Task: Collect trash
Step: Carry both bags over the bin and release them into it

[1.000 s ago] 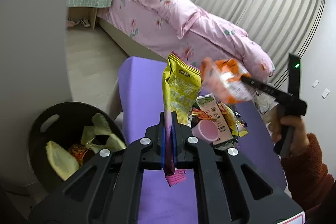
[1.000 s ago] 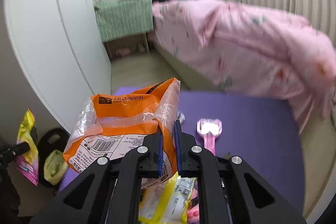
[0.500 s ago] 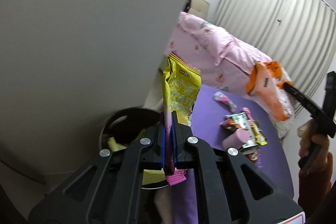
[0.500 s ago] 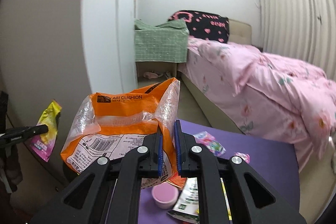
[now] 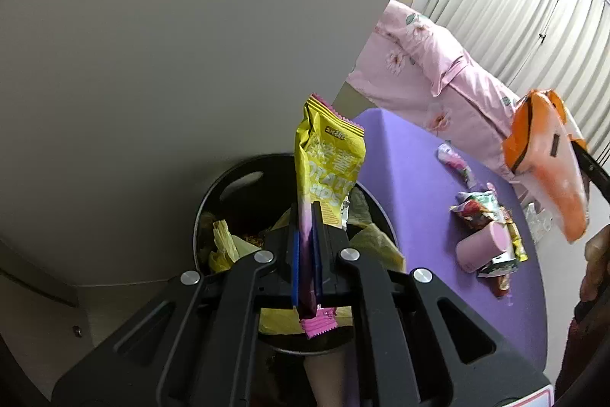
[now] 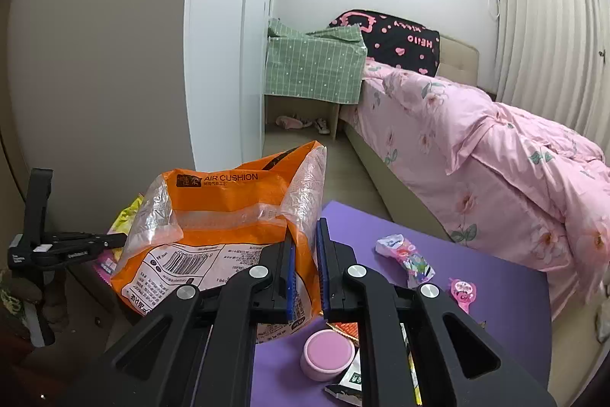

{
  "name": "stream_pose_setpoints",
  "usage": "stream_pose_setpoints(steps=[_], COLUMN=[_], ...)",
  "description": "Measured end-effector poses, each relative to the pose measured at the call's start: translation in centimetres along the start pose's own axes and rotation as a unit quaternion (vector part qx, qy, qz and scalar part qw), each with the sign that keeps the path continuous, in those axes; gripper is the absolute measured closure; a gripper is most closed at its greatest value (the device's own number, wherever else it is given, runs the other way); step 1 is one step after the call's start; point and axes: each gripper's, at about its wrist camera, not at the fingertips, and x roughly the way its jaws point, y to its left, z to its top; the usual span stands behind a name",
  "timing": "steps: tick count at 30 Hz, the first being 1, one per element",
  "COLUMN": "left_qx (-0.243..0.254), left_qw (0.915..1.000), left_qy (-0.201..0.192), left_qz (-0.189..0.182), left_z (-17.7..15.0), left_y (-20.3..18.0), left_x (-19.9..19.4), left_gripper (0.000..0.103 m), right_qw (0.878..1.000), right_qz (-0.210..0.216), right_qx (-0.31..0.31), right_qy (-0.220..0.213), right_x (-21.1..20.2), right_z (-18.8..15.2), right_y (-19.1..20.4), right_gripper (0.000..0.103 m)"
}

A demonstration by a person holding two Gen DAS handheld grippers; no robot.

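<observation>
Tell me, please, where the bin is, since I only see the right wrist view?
Observer: The bin stands beside the table, right below the chip bag in the left gripper.
Operator: Thank you. Is the bin empty?
Observer: No, yellow wrappers already lie inside it.
Operator: Is my orange bag over it?
Observer: Not yet. The orange bag hangs over the table, off to the bin's side.

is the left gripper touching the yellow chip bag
Touching. The left wrist view shows the left gripper shut on the yellow chip bag, its pink lower end pinched between both pads.
</observation>
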Motion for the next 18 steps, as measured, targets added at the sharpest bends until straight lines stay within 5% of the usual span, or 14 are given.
stream_pose_setpoints(steps=[8,11,18], left_qx=[-0.011,-0.012,-0.017], left_qw=[0.9992,0.9986,0.9992], left_qy=[0.036,0.044,0.009], left_qz=[-0.016,-0.029,-0.034], left_z=[-1.5,-1.9,-1.4], left_y=[0.1,0.1,0.8], left_x=[2.5,2.8,-0.4], left_gripper=[0.098,0.088,0.078], right_qw=[1.000,1.000,1.000], right_qz=[0.000,0.001,0.008], right_qx=[0.000,0.001,-0.001], right_qy=[0.012,0.014,0.019], right_x=[1.3,1.5,2.4], right_z=[-0.6,-0.9,-0.9], right_y=[-0.2,0.0,0.5], right_gripper=[0.092,0.092,0.092])
